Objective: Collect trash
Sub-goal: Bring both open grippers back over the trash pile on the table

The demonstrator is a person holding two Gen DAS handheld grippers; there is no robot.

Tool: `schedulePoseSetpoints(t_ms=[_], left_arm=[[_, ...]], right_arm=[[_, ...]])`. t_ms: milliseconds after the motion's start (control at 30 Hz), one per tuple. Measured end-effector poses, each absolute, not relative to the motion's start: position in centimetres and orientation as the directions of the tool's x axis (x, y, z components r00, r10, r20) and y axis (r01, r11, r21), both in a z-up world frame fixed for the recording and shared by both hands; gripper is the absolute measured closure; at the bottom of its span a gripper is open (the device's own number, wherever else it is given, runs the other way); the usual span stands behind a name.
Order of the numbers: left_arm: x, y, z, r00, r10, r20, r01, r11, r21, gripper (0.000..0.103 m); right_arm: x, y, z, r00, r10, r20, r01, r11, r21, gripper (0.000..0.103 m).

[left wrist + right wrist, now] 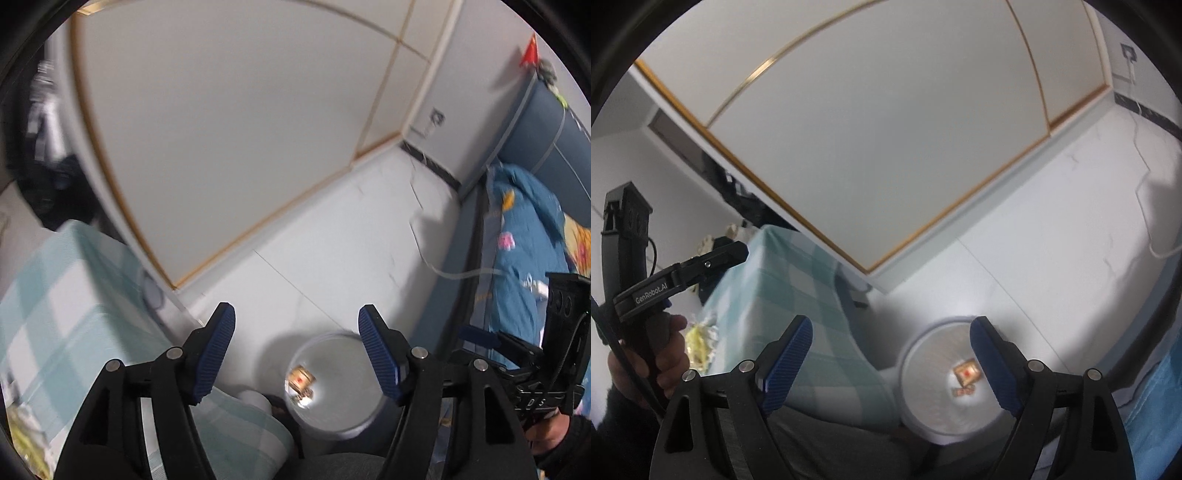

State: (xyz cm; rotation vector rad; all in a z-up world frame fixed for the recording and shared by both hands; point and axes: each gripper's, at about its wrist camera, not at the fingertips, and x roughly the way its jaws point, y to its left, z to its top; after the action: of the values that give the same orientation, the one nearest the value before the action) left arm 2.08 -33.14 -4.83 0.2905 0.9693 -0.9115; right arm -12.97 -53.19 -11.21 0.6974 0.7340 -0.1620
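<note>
both jaws wide, empty | bin [332,384] blurred | wrapper [966,374] inside, unclear

Each gripper, left [297,354] and right [891,363], has black triangular linkage arms with silver screws and ribbed blue finger pads [216,352]. The left body, at nine o'clock in the right view, reads "GenRobot.AI"; a black cable trails beside bare skin and a dark sleeve.

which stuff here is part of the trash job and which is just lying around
Part of the job:
- white bin
- wrapper inside the bin
- crumpled wrapper on the checked tablecloth

Just lying about:
- blue bedding
- white cable
- wall socket
</note>
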Motion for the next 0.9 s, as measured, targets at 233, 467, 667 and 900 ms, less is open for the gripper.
schedulePoseSetpoints(t_ms=[233, 467, 667, 900], left_arm=[[2.3, -27.4, -1.1, 0.401, -0.548, -0.734, 0.689, 0.708, -0.152, 0.031], [2.6, -20.9, 1.9, 0.54, -0.53, -0.654, 0.566, 0.804, -0.183, 0.03], [2.5, -15.2, 3.1, 0.64, -0.475, -0.604, 0.481, 0.86, -0.167, 0.022], [3.8, -7.3, 4.0, 0.754, -0.395, -0.525, 0.341, 0.918, -0.201, 0.022]], right_arm=[[-11.8, -50.2, -6.5, 0.808, 0.099, -0.581, 0.281, 0.803, 0.526, 0.012], [-9.8, -45.2, -2.2, 0.851, 0.16, -0.501, 0.15, 0.839, 0.523, 0.011], [-7.1, -39.6, 0.8, 0.862, 0.236, -0.448, 0.008, 0.878, 0.478, 0.008], [-3.6, -32.8, 1.6, 0.828, 0.332, -0.452, -0.11, 0.886, 0.451, 0.008]])
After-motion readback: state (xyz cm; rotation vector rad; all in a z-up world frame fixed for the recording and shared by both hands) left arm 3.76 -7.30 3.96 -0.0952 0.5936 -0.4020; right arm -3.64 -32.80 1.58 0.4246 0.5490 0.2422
